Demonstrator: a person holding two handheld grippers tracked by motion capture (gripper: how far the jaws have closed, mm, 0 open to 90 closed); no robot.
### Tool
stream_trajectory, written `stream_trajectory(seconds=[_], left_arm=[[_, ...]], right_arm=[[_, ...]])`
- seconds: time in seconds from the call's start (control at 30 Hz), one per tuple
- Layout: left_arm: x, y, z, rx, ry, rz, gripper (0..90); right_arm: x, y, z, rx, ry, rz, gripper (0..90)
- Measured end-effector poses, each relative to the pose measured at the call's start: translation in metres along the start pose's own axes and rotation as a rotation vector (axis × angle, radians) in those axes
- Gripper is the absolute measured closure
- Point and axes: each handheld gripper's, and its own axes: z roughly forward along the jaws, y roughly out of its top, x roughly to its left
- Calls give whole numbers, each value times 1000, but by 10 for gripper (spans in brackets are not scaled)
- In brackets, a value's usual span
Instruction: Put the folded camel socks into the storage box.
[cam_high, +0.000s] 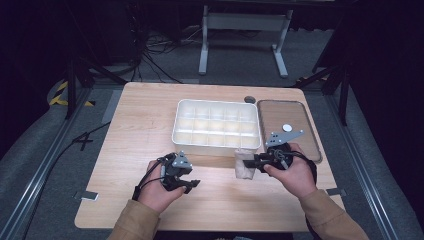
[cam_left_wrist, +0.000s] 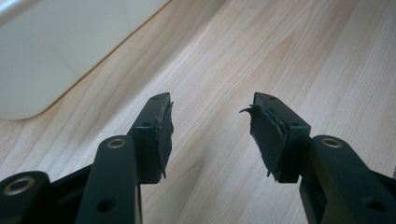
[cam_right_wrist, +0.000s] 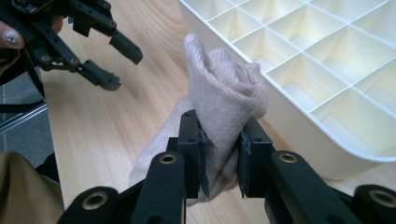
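Beige fabric, a bunched sock (cam_right_wrist: 224, 102), sits clamped between the jaws of my right tool (cam_right_wrist: 222, 154), held above the tabletop (cam_high: 150, 125) just beside the white divided tray (cam_high: 216, 145). My left tool (cam_left_wrist: 212, 133) stands apart with nothing between its jaws, over bare wood.

A recording lab: black curtains enclosed the wooden table (cam_high: 150, 125), cables (cam_high: 155, 55) trailed across grey carpet, and an aluminium-framed stand (cam_high: 240, 30) stood beyond its far edge.
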Motion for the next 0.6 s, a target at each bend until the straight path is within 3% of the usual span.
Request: stream_trajectory(seconds=[0.6], left_arm=[[3,-3,-2,-7,7,-7,490]], right_arm=[[-38,33,-18,37,-117,-17,742]])
